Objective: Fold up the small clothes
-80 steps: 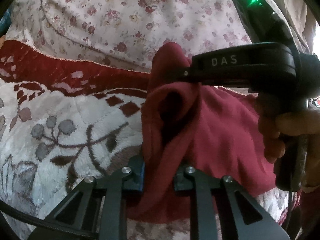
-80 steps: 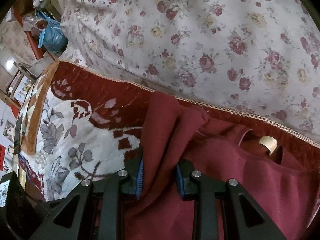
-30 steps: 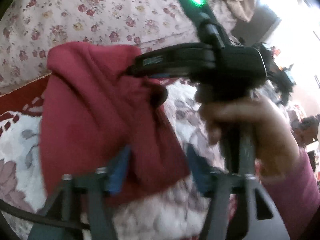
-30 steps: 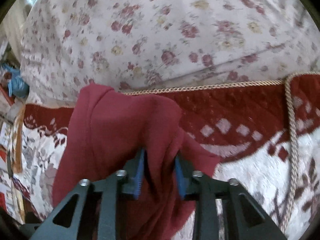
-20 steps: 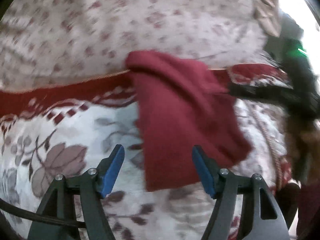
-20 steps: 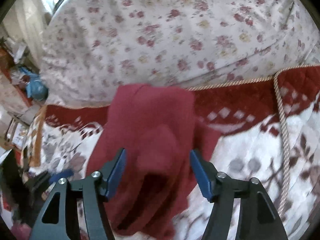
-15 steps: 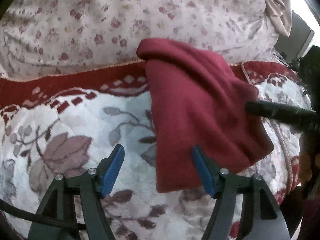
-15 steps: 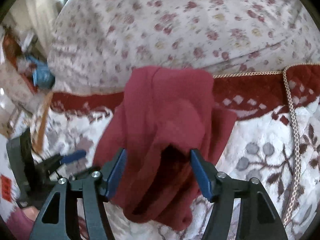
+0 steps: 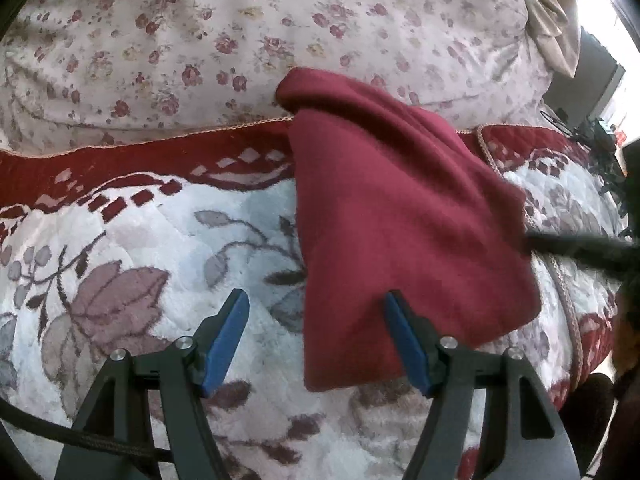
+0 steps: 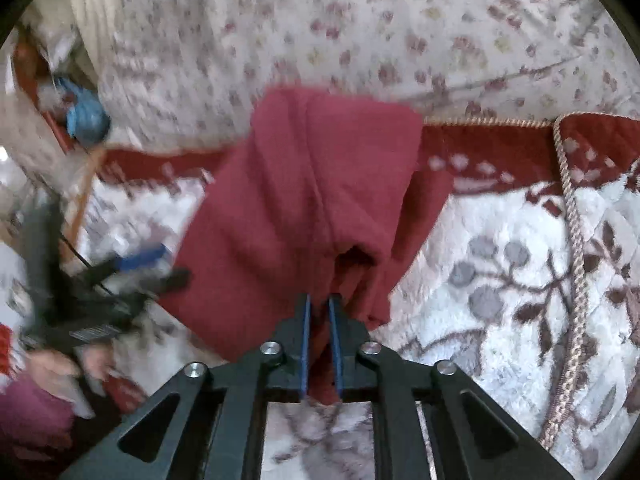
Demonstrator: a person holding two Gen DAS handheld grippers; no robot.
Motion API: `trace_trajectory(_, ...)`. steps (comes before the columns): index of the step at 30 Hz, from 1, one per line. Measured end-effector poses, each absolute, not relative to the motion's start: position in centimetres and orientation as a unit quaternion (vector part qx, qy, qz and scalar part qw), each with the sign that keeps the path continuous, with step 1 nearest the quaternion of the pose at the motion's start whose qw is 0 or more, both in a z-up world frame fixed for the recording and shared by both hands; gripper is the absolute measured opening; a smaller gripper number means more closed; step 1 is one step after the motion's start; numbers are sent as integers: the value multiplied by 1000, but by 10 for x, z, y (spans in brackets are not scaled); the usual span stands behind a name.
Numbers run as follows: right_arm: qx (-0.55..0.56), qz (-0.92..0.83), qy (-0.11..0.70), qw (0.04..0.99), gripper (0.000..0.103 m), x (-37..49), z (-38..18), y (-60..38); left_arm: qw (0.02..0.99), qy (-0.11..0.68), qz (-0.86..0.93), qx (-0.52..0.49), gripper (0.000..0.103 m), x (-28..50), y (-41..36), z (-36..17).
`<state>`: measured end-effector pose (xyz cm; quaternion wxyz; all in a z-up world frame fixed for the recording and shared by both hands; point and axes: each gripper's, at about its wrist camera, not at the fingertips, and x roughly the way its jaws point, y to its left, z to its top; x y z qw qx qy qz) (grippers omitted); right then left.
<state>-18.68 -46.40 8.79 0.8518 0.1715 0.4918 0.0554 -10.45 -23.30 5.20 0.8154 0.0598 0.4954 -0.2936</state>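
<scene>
A plush white bed blanket with grey leaves and a dark red border (image 9: 132, 240) carries the folded dark red fleece garment (image 9: 400, 220), which lies near the flowered quilt (image 9: 200, 40). It looks soft, light and floppy, best taken at a doubled edge. The right gripper (image 10: 319, 320) is closing its fingers on the near hem. The left gripper (image 9: 316, 336) hovers with fingers spread wide, empty.

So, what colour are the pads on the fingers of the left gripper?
Blue, on black fingers. The pads of the left gripper show best in the left wrist view.
</scene>
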Motion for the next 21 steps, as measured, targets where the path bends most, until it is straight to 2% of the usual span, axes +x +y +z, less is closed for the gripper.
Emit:
trace_trajectory(2,165,43,465,869,55,-182,110,-468,813,497,-296,62,69,-104,-235,49)
trace_trajectory(4,132,28,438,889,66,-165,131,-468,811,498,-300,60,69,-105,-236,46)
trace_trajectory(8,121,30,440,889,70,-104,129,-466,808,501,-304,56,69,-104,-236,45)
trace_trajectory(13,127,43,481,866,71,-12,102,-456,806,504,-306,52,70,-102,-235,44)
trace_trajectory(16,117,51,502,855,78,19,87,-448,805,506,-307,47,71,-102,-234,43)
trace_trajectory(21,89,56,534,839,78,44,62,-438,801,510,-312,36,72,-100,-233,41)
